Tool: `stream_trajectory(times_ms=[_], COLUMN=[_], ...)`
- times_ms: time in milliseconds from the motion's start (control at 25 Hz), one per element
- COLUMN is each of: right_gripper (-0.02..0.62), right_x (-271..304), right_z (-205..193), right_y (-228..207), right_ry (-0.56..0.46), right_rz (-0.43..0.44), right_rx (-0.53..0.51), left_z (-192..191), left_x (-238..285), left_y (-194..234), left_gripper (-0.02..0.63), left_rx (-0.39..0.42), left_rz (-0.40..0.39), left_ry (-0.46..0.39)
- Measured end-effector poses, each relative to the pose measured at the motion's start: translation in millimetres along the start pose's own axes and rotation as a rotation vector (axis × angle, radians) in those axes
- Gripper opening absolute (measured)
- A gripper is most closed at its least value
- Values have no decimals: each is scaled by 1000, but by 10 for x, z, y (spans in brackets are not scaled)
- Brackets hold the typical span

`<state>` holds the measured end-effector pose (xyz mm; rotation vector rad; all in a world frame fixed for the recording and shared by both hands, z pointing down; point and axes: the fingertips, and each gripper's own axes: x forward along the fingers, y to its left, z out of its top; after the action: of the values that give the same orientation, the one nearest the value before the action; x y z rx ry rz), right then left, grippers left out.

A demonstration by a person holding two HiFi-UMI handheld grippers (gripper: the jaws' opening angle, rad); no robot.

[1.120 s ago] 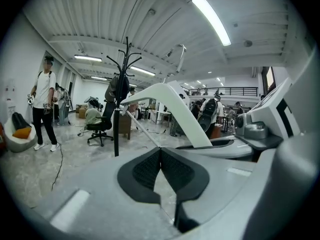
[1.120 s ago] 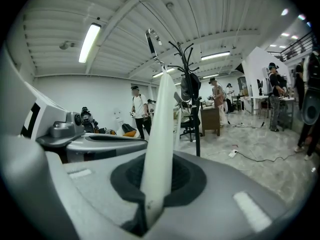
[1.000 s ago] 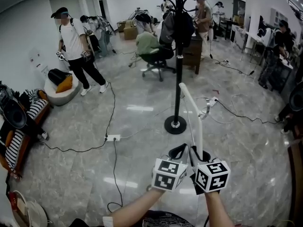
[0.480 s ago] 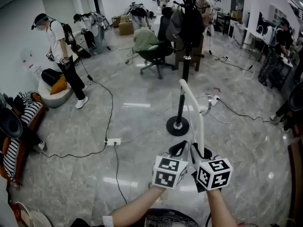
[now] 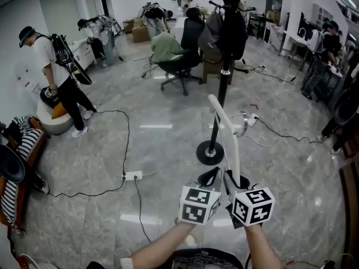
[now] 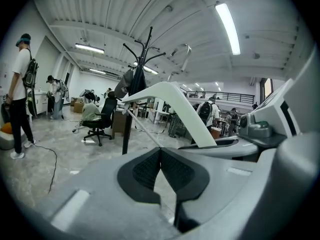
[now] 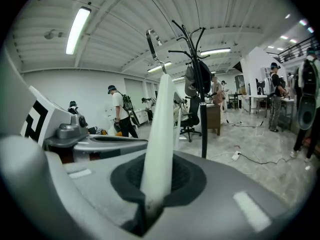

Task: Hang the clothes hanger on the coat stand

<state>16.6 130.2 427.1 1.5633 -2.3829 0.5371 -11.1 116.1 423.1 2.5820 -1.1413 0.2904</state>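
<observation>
Two grippers, one hanger, one coat stand. Nearest: left gripper [image 6: 160,156], pads pressed together, nothing between them. Just right of it, right gripper [image 7: 150,204] pinching the near end of the white hanger [image 5: 225,130], which rises away from the jaws, metal hook at its far end. Beyond, apart from the hanger: black coat stand [image 5: 219,100] on a round base, dark garments on its upper hooks. Floor cable and one power strip [image 5: 132,176] left of the base. Farther: one office chair [image 5: 180,60]; a person [image 5: 53,66] far left
</observation>
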Motion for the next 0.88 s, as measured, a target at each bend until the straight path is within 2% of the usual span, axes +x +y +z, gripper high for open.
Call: stream_trajectory(times_ms=[400, 880], right_gripper=[26, 26], right_x=[307, 831], right_z=[108, 405], right_y=[-84, -706], right_ry=[-3, -7], right_rz=[-7, 37], right_rx=[3, -4], left_z=[69, 322], left_x=[207, 972], left_y=[241, 468], left_gripper=[5, 5], left_rx=[4, 14], left_rz=[-9, 37], left_ry=[7, 14])
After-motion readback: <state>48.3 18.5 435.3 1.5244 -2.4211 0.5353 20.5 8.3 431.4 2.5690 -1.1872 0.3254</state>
